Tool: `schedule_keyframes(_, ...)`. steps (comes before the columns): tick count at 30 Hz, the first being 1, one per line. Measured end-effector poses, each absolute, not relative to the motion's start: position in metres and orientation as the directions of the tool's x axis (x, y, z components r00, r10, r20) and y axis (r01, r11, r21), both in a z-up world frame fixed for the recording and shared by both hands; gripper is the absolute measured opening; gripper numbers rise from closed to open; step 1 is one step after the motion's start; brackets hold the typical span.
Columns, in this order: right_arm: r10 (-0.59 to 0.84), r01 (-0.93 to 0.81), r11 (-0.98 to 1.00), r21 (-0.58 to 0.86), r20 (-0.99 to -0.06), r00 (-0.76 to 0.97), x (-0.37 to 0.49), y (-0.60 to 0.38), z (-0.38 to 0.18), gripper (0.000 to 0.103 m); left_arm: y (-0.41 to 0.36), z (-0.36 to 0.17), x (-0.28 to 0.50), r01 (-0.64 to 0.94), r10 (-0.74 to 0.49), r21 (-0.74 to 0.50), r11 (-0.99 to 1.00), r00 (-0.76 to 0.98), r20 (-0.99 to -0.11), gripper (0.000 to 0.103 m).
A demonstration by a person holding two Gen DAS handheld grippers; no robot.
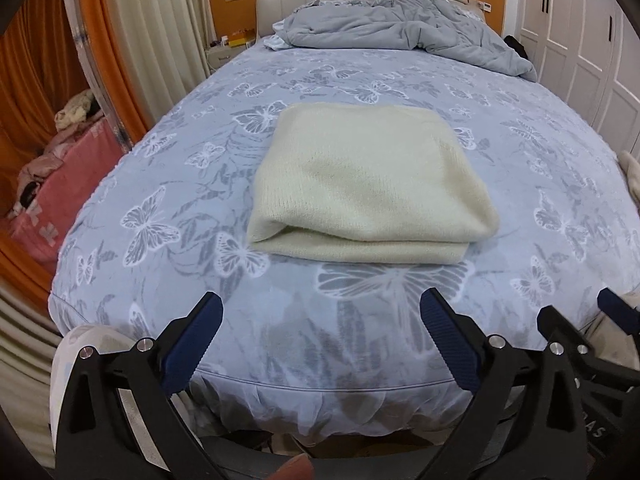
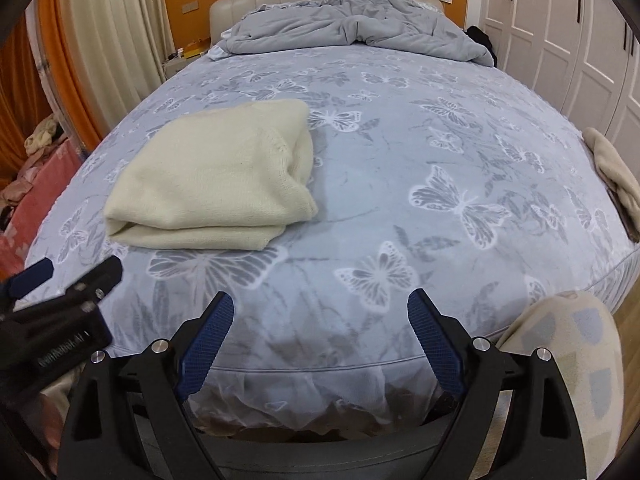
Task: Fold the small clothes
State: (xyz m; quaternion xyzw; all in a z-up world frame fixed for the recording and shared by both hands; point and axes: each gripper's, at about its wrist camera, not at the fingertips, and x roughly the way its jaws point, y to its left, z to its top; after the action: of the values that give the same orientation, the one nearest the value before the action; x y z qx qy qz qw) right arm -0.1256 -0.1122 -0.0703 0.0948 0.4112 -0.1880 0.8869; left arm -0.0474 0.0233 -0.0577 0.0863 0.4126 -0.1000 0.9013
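Note:
A cream knitted garment [image 1: 360,184] lies folded in a neat rectangle on the blue butterfly bedsheet [image 1: 192,216]; it also shows in the right wrist view [image 2: 212,184], at the left. My left gripper [image 1: 320,312] is open and empty, held back over the bed's near edge, short of the garment. My right gripper [image 2: 320,308] is open and empty, to the right of the garment and also apart from it. The right gripper's tip shows at the right edge of the left wrist view [image 1: 576,320]. The left gripper shows at the left of the right wrist view [image 2: 72,284].
A crumpled grey duvet [image 1: 400,28] lies at the head of the bed. Another beige cloth [image 2: 612,172] lies on the bed's right edge. A pink-covered pile of clothes [image 1: 60,184] stands left of the bed. White wardrobe doors [image 2: 560,40] stand at the right.

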Motion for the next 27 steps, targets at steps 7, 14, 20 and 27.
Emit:
schedule_keyframes(7, -0.251, 0.408, 0.913, 0.013, -0.771, 0.585, -0.124, -0.109, -0.076, 0.086, 0.026, -0.065, -0.048, 0.240, -0.107, 0.069, 0.968, 0.649, -0.753, 0.097)
schedule_keyframes(14, -0.245, 0.407, 0.913, 0.019, -0.775, 0.583, -0.122, -0.105, -0.082, 0.086, 0.032, -0.074, -0.044, 0.223, -0.097, 0.064, 0.973, 0.641, -0.761, 0.097)
schedule_keyframes(20, -0.243, 0.407, 0.913, 0.017, -0.780, 0.577, -0.121, -0.106, -0.086, 0.086, 0.034, -0.076, -0.044, 0.227, -0.102, 0.060, 0.972, 0.637, -0.764, 0.097)
schedule_keyframes(27, -0.235, 0.395, 0.918, 0.015, -0.782, 0.577, -0.121, -0.103, -0.087, 0.086, 0.033, -0.079, -0.045, 0.234, -0.099, 0.067, 0.970, 0.630, -0.770, 0.097)
